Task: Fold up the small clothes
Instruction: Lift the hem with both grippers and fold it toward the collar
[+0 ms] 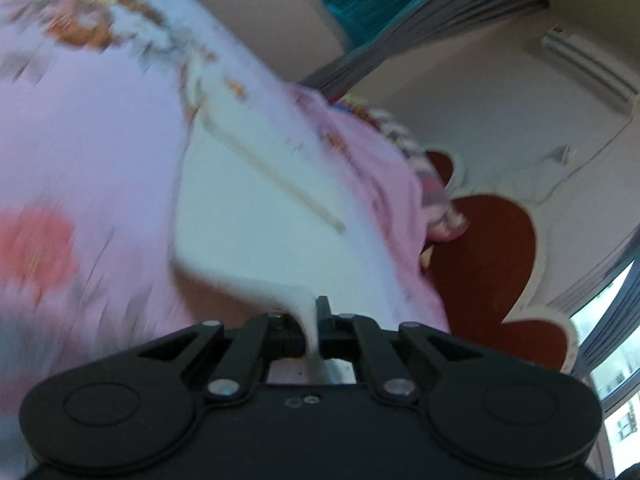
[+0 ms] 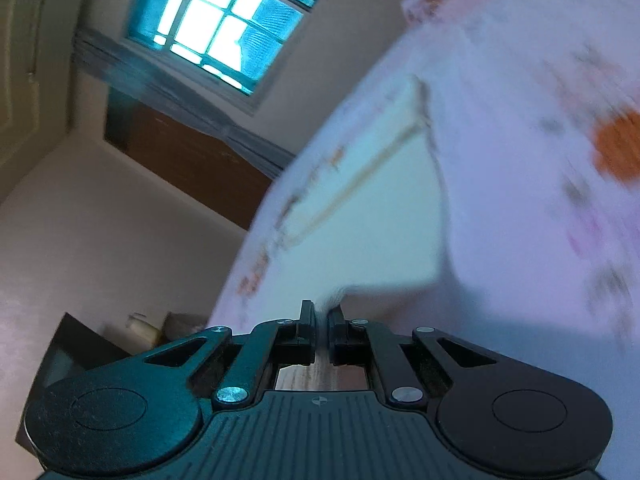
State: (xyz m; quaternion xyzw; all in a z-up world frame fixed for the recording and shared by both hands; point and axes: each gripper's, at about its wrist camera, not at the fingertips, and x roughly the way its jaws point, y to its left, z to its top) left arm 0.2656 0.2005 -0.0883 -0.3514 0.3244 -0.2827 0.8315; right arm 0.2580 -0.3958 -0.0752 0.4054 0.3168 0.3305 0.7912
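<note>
A small white garment [image 1: 256,216] with a thin cream stripe lies over a pink flowered bedsheet [image 1: 80,168]. My left gripper [image 1: 310,320] is shut on a pinched corner of the white garment and lifts it off the sheet. In the right wrist view the same white garment [image 2: 360,240] spreads ahead, and my right gripper [image 2: 320,316] is shut on another corner of it. Both views are blurred and tilted.
A red heart-shaped headboard [image 1: 492,240] with a white rim stands beyond the bed. A wall air conditioner [image 1: 588,64] and curtains [image 1: 440,20] are at the back. The right wrist view shows a window [image 2: 224,28], a brown cabinet [image 2: 188,160] and a dark bedside table [image 2: 80,344].
</note>
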